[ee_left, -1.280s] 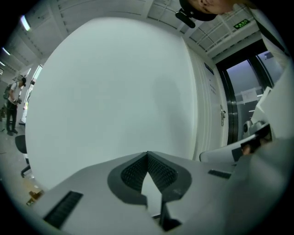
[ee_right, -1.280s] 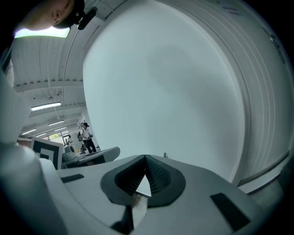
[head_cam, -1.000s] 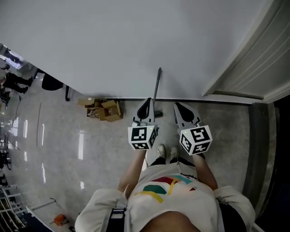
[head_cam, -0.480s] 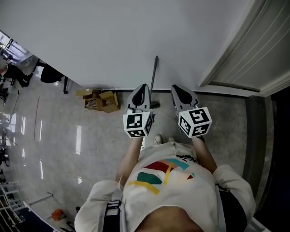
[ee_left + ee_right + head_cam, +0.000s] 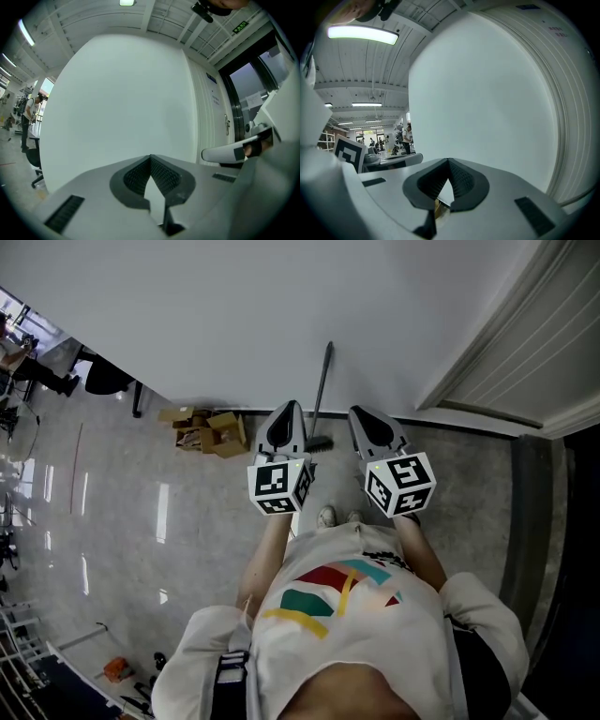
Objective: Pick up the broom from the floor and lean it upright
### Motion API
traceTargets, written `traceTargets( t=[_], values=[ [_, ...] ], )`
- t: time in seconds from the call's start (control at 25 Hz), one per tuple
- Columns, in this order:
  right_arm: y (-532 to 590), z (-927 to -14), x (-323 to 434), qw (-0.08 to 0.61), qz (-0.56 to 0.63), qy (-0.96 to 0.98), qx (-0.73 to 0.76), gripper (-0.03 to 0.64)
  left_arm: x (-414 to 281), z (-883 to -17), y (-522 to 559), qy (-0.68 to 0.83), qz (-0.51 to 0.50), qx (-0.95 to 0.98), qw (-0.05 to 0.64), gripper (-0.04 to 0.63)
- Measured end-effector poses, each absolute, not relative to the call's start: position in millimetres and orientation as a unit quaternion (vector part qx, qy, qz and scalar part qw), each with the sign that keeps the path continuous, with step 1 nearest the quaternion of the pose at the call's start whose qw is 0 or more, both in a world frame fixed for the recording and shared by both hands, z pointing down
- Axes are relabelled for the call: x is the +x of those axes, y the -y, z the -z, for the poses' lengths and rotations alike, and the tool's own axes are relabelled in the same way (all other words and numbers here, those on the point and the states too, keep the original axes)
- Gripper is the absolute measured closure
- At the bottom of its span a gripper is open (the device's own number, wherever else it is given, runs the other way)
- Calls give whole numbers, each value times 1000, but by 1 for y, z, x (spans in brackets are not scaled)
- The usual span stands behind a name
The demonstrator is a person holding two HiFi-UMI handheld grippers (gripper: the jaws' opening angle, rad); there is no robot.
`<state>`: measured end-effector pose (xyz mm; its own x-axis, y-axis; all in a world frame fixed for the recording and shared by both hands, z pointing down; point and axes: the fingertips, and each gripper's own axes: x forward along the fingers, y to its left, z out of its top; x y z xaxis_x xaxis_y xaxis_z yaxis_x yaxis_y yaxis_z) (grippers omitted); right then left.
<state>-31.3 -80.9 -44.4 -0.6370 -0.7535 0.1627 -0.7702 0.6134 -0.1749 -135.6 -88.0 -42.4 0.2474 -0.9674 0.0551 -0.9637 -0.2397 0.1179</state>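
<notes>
The broom (image 5: 322, 390) stands upright against the white wall, its dark handle leaning on the wall and its head (image 5: 319, 443) on the floor at the wall's foot. Nothing holds it. My left gripper (image 5: 288, 409) hovers just left of the broom head, shut and empty, its tips (image 5: 151, 157) meeting in front of the bare wall. My right gripper (image 5: 362, 414) hovers just right of the broom, also shut with nothing in it, tips (image 5: 448, 161) together. Neither gripper view shows the broom.
Cardboard boxes (image 5: 208, 430) lie on the floor by the wall, left of the broom. A pale ribbed door (image 5: 525, 343) and a dark frame (image 5: 534, 512) close off the right. An office chair (image 5: 103, 381) stands far left. The person's shoes (image 5: 326, 517) are below the grippers.
Both grippers have lifted a little and drawn back from the wall, still shut. The broom has stayed leaning where it was.
</notes>
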Motion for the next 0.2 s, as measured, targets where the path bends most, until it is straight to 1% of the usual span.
traceTargets(
  t=[0.2],
  values=[
    [84,42,-33,38,-115,896,427,604,-140,48,92,614,24,787,57,551]
  ],
)
